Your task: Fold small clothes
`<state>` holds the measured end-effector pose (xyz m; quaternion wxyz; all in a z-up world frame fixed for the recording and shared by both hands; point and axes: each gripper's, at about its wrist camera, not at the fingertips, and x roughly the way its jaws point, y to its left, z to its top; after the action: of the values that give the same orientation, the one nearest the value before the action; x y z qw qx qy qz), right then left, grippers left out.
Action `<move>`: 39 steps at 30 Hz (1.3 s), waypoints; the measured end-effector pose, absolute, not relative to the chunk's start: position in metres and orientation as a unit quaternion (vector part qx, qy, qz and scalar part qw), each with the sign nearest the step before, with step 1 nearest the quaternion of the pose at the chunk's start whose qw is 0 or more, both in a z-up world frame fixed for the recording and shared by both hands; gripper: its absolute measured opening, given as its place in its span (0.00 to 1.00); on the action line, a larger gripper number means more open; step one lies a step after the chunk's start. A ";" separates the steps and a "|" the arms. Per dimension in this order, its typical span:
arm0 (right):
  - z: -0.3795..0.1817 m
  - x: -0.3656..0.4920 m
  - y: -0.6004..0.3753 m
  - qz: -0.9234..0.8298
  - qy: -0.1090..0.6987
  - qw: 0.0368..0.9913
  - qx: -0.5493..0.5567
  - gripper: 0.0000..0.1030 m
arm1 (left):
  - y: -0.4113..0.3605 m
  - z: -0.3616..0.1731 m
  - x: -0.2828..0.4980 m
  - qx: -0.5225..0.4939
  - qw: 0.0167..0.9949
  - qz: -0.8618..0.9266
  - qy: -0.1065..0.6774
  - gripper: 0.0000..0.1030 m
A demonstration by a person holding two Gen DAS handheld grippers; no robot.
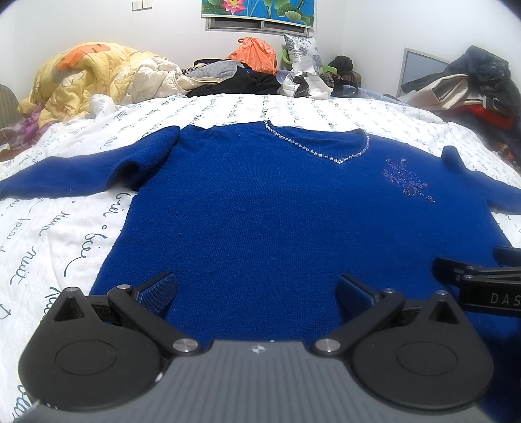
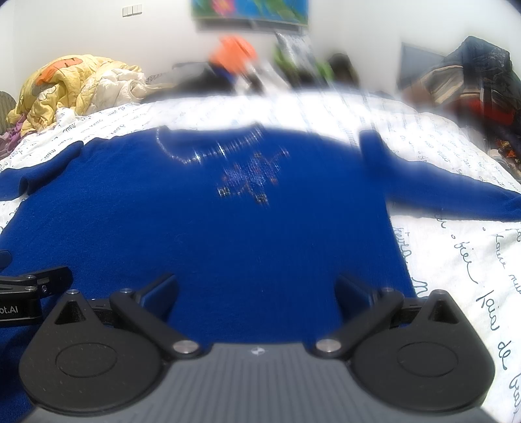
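Left wrist view: my left gripper, jaws spread wide, nothing between them, held low above the hem end of the blue sweater.
Sweater: lying flat and front-up on the white bedspread printed with dark script; both sleeves spread out to the sides; neckline at the far end, trimmed with a line of clear beads; beaded motif on the chest.
My right gripper: seen at the right edge of this view, over the sweater's lower corner.
Right wrist view (upper part blurred): my right gripper, fingers likewise wide apart and empty, poised over the sweater near its hem. My left gripper shows at the left edge.
Beyond the sweater, far side of bed: crumpled yellow quilt; heap of dark and grey clothes; orange plastic bag. Lotus picture on the wall.
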<state>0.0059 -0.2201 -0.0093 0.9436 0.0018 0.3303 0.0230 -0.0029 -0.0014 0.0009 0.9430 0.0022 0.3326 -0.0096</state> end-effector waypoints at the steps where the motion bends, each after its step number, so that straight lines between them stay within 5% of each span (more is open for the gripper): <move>1: -0.009 0.006 -0.220 0.023 0.330 0.944 0.002 1.00 | -0.002 0.001 -0.003 0.001 0.943 -0.010 0.332 1.00; 24: 0.004 0.009 -0.237 0.083 0.374 0.924 0.006 1.00 | -0.002 0.002 -0.006 0.002 0.943 -0.011 0.333 1.00; 31: 0.052 0.002 -0.428 0.049 0.243 0.947 0.202 1.00 | -0.001 0.001 -0.005 -0.001 0.943 -0.013 0.332 1.00; 39: 0.013 0.049 -0.679 -0.184 0.200 0.851 0.450 0.94 | -0.002 0.001 -0.004 -0.001 0.943 -0.013 0.333 1.00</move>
<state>0.0487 -0.6795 0.0127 0.8509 0.4496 0.2002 -0.1837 -0.0038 -0.0018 0.0013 0.9429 -0.0014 0.3329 -0.0131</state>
